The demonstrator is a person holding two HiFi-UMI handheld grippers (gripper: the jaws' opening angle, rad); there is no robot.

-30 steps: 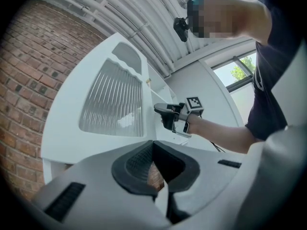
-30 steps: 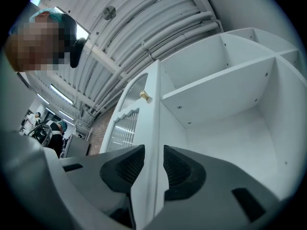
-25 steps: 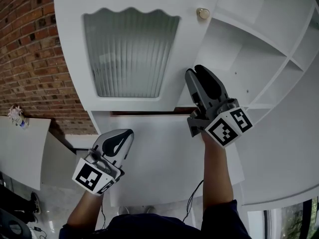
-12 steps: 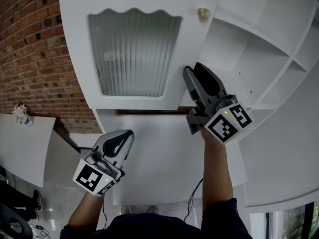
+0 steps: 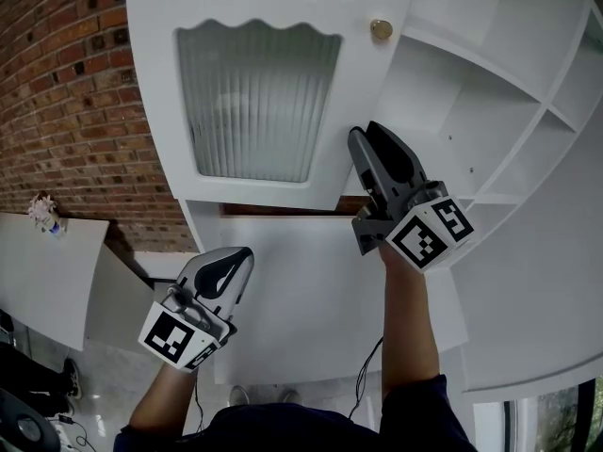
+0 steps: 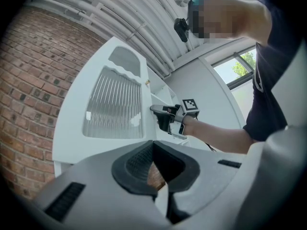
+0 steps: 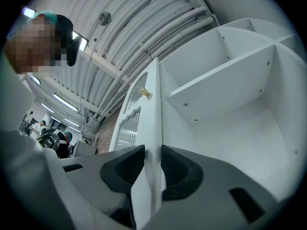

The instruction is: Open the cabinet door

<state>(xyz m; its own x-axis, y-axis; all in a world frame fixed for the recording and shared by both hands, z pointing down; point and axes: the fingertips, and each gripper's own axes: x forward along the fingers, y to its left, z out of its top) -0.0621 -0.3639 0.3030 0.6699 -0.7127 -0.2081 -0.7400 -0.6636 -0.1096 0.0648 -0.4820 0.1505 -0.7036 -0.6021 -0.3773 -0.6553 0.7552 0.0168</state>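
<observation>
Brick wall [image 5: 66, 83] backs the white cabinet, whose cabinet door [image 5: 254, 102] stands swung open. Your right tool [image 5: 369, 132] has just been closing and clamps the door's free edge below the knob [image 5: 381, 29]. Your left tool [image 5: 243, 252] hangs lower, jaws together, empty.

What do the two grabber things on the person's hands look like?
The left gripper and the right gripper are light grey, each with two long jaws lined with black pads. Each carries a white cube with black square markers. The person wears a dark sleeve. The right gripper's jaws have just been closing, with the cabinet door edge between them.
</observation>
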